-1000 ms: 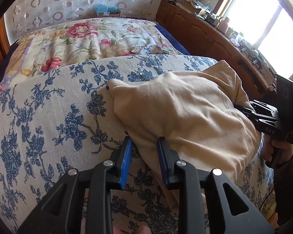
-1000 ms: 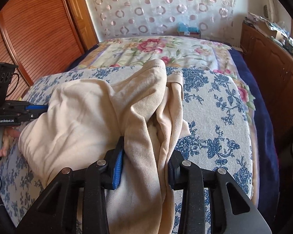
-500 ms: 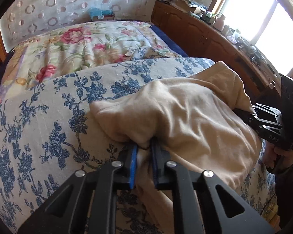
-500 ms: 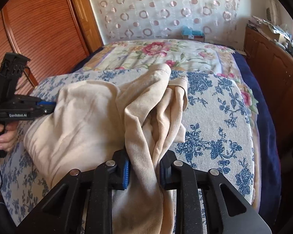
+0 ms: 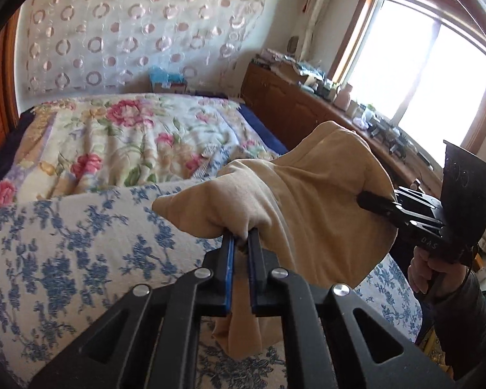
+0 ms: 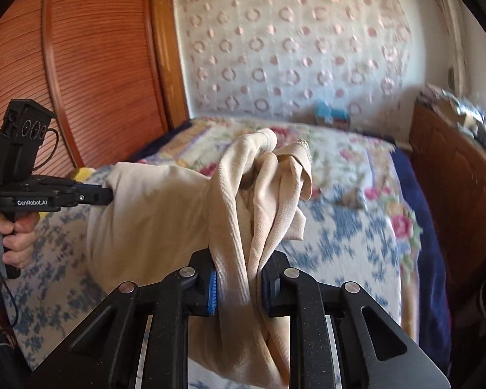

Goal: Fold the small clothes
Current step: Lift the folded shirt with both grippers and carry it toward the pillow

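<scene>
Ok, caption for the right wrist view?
Right gripper clamps bunched beige garment above the blue-floral bedcover; left gripper pinches its far edge.

Right claw (image 6: 238, 287): jaws clamped on bunched beige garment (image 6: 178, 214), which has just been squeezed tighter. Left claw (image 6: 108, 196), at 9 o'clock, grips the garment's other edge. Bed (image 6: 356, 233), blue-flowered cover, beneath. Wooden cupboard (image 6: 453, 175) at 3 o'clock.

Black left claw (image 5: 242, 243), blue pads, silver screws; right claw (image 6: 239, 270) alike; "GenRobot.AI" lettering; dark sleeve (image 5: 463, 317).
</scene>
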`<state>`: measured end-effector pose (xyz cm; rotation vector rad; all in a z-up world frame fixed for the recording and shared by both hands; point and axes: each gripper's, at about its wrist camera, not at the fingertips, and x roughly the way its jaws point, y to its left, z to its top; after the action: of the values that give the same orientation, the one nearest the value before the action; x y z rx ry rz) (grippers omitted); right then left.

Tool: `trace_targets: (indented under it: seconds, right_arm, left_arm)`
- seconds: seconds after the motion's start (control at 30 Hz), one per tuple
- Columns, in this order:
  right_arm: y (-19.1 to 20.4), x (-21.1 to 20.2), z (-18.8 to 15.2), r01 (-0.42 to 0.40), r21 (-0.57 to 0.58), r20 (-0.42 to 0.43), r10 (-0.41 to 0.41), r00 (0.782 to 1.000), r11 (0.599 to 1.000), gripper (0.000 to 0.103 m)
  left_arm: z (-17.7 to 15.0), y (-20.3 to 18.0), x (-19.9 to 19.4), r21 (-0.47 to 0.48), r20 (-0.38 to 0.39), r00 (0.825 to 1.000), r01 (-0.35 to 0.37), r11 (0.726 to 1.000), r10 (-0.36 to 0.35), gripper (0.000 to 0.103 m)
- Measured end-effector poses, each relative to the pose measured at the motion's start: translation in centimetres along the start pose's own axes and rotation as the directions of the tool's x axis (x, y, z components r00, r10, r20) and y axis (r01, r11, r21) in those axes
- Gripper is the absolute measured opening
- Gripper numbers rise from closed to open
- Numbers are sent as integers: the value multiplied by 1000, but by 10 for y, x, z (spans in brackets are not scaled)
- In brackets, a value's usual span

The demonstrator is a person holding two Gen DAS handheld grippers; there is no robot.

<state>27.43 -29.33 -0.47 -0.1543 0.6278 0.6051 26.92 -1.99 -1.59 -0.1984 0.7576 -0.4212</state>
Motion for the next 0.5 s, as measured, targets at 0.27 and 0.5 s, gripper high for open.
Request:
trace_targets:
  seconds: [0.27, 0.5]
  right_arm:
    - [65, 48, 54, -124, -141, -2, 125, 992, 982, 17]
    - [169, 138, 104, -270, -305, -66, 262, 963, 913, 17]
  left_arm:
    - [-25, 66, -83, -101, 112, 984, -128, 987, 139, 5]
    - [-73, 136, -145, -225, 152, 931, -295, 929, 332, 5]
